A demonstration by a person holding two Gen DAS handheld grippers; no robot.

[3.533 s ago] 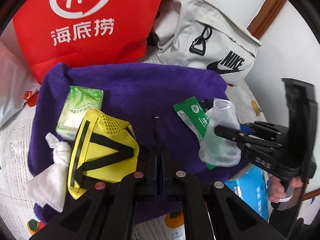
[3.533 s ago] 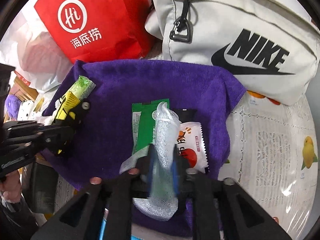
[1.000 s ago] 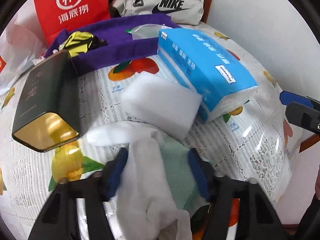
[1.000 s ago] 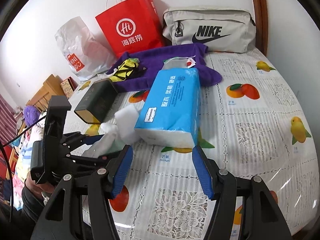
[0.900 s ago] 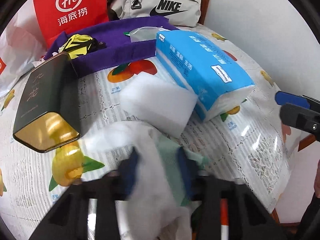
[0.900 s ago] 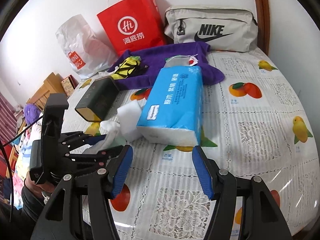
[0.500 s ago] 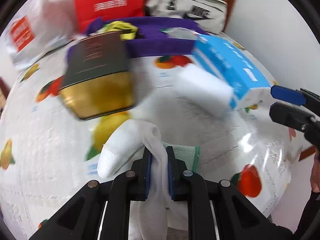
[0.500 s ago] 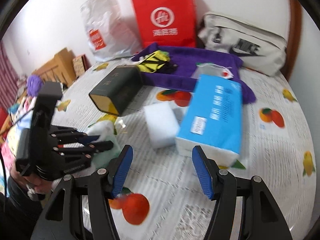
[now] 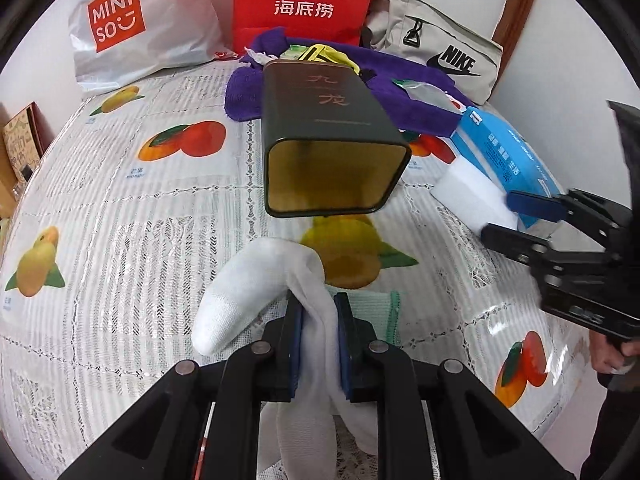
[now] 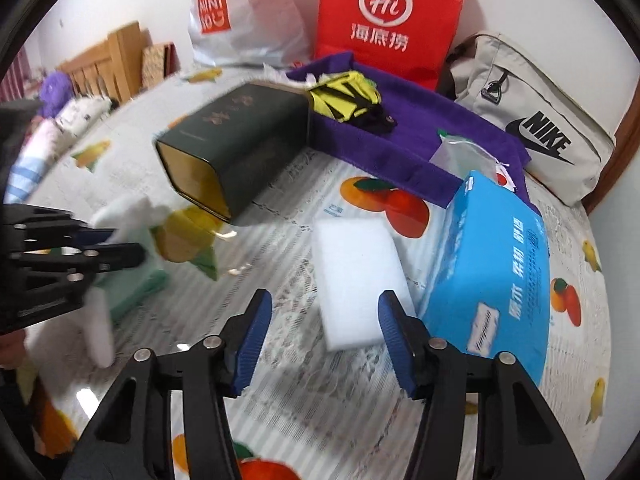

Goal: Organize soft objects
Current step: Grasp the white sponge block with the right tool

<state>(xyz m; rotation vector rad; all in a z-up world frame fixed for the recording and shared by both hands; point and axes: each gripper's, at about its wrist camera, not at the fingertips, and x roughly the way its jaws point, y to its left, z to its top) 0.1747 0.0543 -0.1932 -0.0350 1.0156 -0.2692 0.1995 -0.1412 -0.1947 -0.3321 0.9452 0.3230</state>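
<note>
My left gripper (image 9: 319,320) is shut on a white sock (image 9: 248,280) with a green cuff, whose toe flops left onto the fruit-print tablecloth. The same gripper (image 10: 120,245) shows at the left of the right wrist view, with the sock (image 10: 132,208) blurred. A white sponge block (image 10: 356,276) lies flat beside a blue tissue pack (image 10: 492,264). My right gripper (image 10: 325,314) hovers over the sponge's near end. Its jaws are closing, and the left pad is still apart from the sponge. In the left wrist view that gripper (image 9: 500,218) reaches in from the right at the sponge (image 9: 468,196).
A dark green tin (image 9: 328,132) lies on its side, gold end toward me. Behind it a purple towel (image 9: 400,92) holds a yellow pouch (image 10: 344,96) and small packets. A red bag (image 9: 304,0), a Miniso bag (image 9: 140,28) and a Nike bag (image 9: 440,52) line the wall.
My left gripper closed on the sock and swung left, so the tin now lies straight ahead. My right gripper moved left and down over the sponge, and its jaws narrowed.
</note>
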